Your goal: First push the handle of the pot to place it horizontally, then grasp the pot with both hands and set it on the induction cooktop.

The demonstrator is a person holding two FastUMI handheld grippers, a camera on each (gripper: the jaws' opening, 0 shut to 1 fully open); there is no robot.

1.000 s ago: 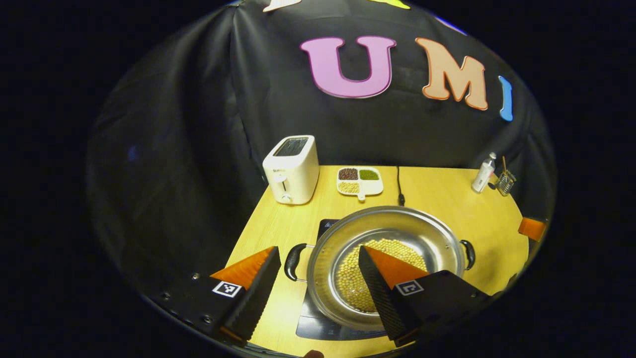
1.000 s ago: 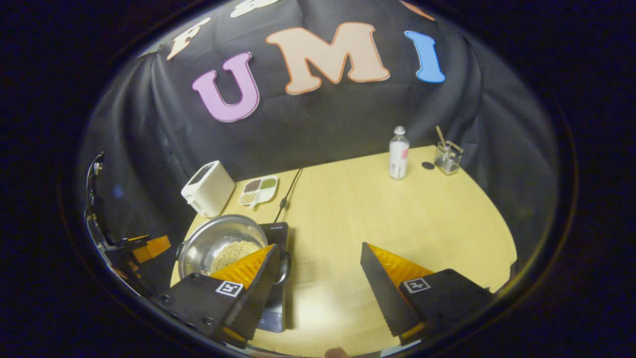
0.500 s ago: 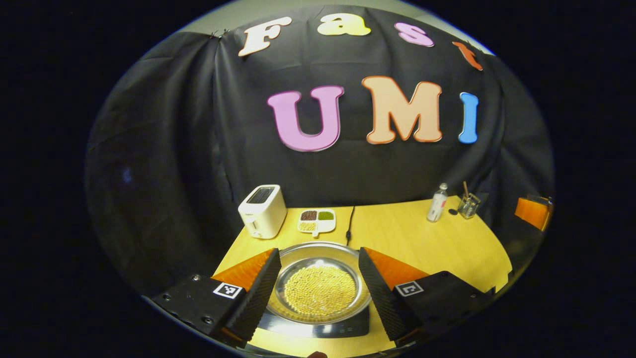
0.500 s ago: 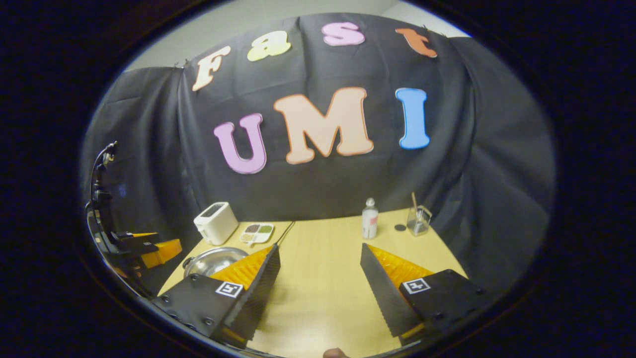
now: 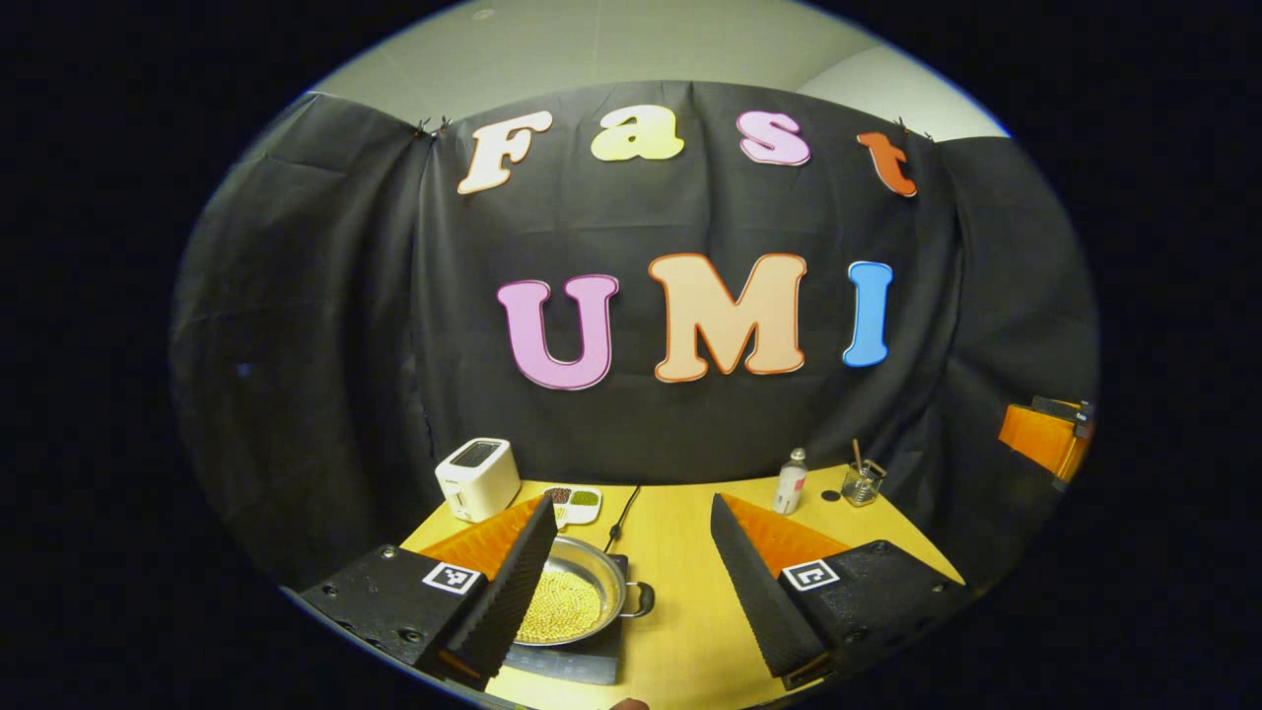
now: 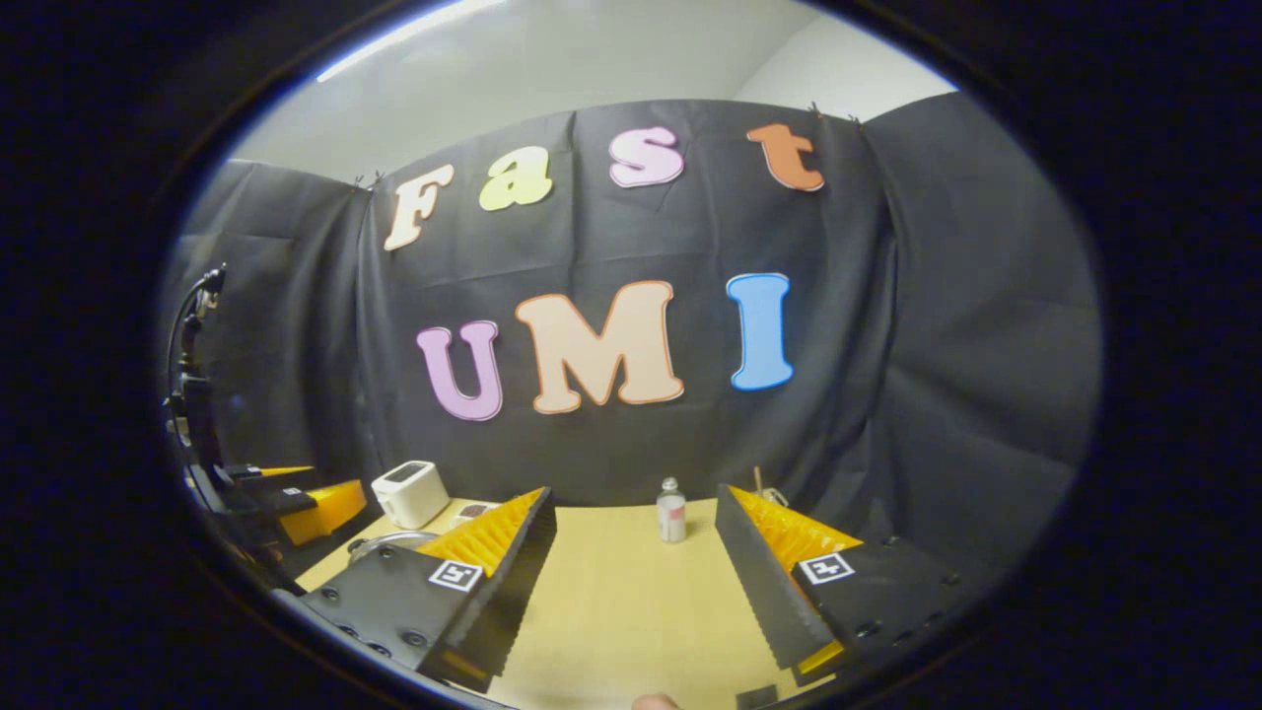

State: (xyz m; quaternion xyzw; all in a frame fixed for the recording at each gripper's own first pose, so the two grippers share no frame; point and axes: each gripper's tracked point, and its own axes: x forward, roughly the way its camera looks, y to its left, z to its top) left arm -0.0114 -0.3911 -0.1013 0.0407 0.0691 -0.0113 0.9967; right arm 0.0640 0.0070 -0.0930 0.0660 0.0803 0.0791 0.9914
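Observation:
The steel pot (image 5: pixel 582 577), holding yellow beans, sits on the black induction cooktop (image 5: pixel 567 663) at the table's near left. One black side handle (image 5: pixel 642 599) points right. My left gripper (image 5: pixel 631 505) is open, raised and drawn back from the pot; its left finger covers part of the pot's rim. In the right gripper view only a sliver of the pot's rim (image 6: pixel 392 538) shows beside my open right gripper (image 6: pixel 633 493), which hovers over bare table with nothing between its fingers. The left gripper (image 6: pixel 296 496) also shows at the far left there.
A white toaster (image 5: pixel 477 478), a divided dish of beans (image 5: pixel 574 501) and a black cable (image 5: pixel 623 508) line the back left of the wooden table (image 5: pixel 680 552). A small bottle (image 5: pixel 791 481) and a glass cup (image 5: pixel 861 483) stand at the back right.
Both grippers have pulled back and tilted up, away from the pot, staying open. The pot remains on the cooktop and now looks small and far.

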